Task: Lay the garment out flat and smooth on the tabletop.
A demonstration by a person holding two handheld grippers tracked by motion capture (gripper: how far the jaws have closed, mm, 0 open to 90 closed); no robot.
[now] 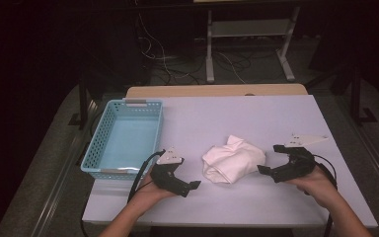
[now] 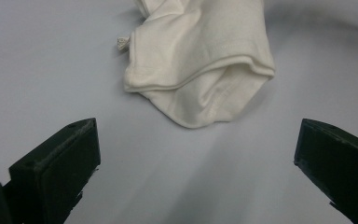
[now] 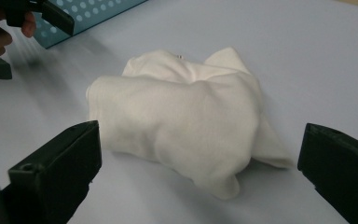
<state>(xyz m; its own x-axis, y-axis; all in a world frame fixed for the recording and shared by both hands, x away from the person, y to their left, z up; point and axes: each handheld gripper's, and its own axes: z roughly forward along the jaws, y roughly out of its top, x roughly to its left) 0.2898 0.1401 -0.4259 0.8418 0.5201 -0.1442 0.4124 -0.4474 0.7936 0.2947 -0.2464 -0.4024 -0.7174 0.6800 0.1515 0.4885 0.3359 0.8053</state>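
One white cloth (image 1: 233, 159), one basket (image 1: 94, 148).

Left tool (image 1: 187, 178): matte black body, chunky and angular, with a pale grey three-cornered plate on top and a black cable curling back along the forearm. Right tool (image 1: 269, 159): same black build, same grey plate marked with small dark dots, black cable looping behind the hand. Close up, the jaws are blocky black slabs, a small round hole near the tip. Forearms bare, no sleeves.
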